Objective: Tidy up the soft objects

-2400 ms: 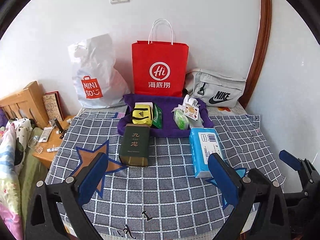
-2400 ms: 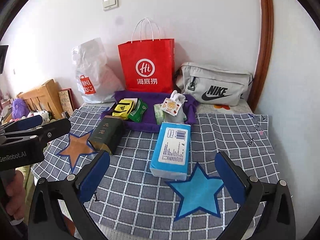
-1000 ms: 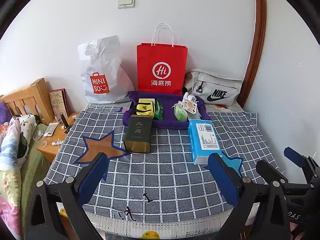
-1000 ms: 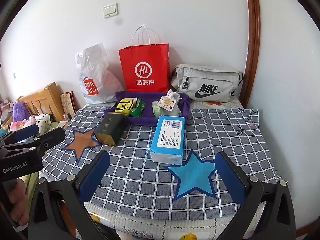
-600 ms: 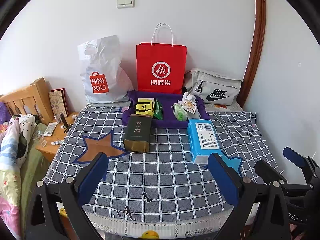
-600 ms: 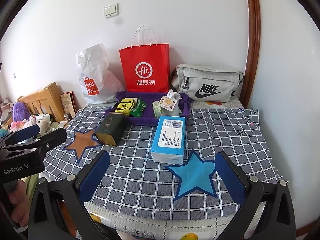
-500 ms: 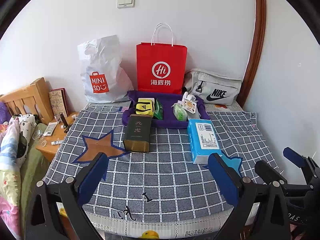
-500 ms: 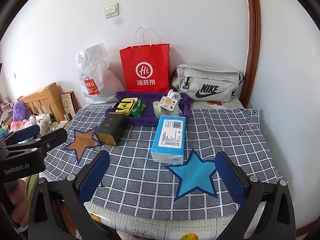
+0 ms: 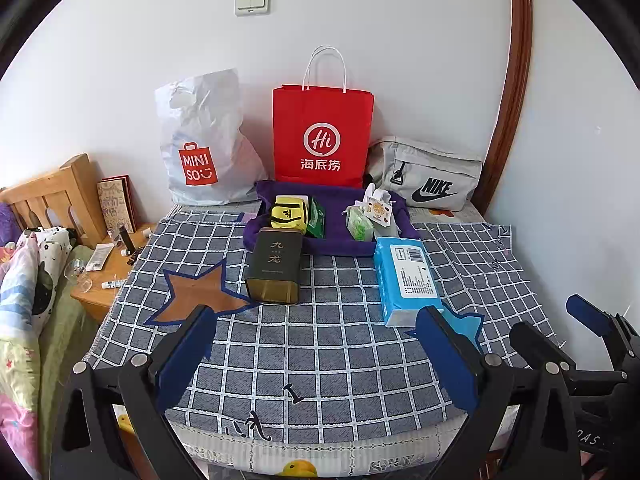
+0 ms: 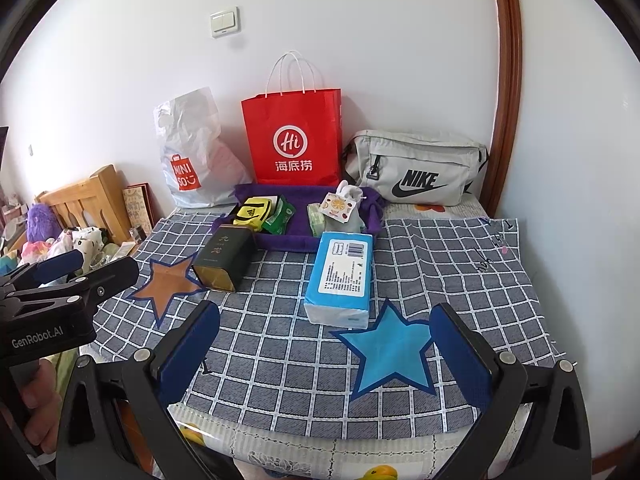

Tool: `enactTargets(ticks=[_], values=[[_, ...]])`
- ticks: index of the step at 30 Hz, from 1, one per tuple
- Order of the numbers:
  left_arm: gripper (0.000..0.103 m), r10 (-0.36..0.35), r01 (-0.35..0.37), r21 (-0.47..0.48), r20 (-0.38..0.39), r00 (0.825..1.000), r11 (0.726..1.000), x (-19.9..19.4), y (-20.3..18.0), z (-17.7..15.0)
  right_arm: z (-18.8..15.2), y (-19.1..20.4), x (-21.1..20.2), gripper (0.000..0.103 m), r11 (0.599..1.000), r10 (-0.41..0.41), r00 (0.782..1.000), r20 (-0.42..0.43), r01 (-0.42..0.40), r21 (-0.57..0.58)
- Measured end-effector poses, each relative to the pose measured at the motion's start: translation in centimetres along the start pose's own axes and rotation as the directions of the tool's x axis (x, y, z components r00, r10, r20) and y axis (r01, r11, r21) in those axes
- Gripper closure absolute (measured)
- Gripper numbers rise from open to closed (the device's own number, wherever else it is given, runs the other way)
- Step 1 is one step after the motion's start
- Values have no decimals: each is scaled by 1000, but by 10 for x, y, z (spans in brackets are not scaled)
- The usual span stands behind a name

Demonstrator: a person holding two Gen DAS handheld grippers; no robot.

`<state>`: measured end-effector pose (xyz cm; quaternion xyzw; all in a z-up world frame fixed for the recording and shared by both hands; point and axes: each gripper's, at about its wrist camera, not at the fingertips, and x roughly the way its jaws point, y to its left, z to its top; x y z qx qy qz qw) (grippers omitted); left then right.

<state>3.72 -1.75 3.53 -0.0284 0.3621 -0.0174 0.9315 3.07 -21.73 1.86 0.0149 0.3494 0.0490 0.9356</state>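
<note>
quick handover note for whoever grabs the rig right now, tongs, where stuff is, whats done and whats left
Left tongs and right tongs: both open, empty, hovering over the near edge of the checked cloth.
Blue tissue pack lies just behind the blue star; dark tin sits by the brown star.
Purple tray holds the yellow pouch and small packets.
Nothing is in hand; tissue pack and tin look left to sort.

white wall (image 9: 400, 20) with a light switch (image 9: 252, 1) up top, brown wood trim (image 9: 516, 80) at right. wooden headboard (image 9: 48, 196) and low nightstand (image 9: 100, 280) at left, even daylight.
</note>
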Motion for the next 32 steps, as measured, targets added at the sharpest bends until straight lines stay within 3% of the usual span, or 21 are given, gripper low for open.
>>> enactTargets(ticks=[32], values=[[2,17,-17,-14,-6,1000,1000,0,7,3,2,5,-4,0,1000,13,1000,4,-13,-13]])
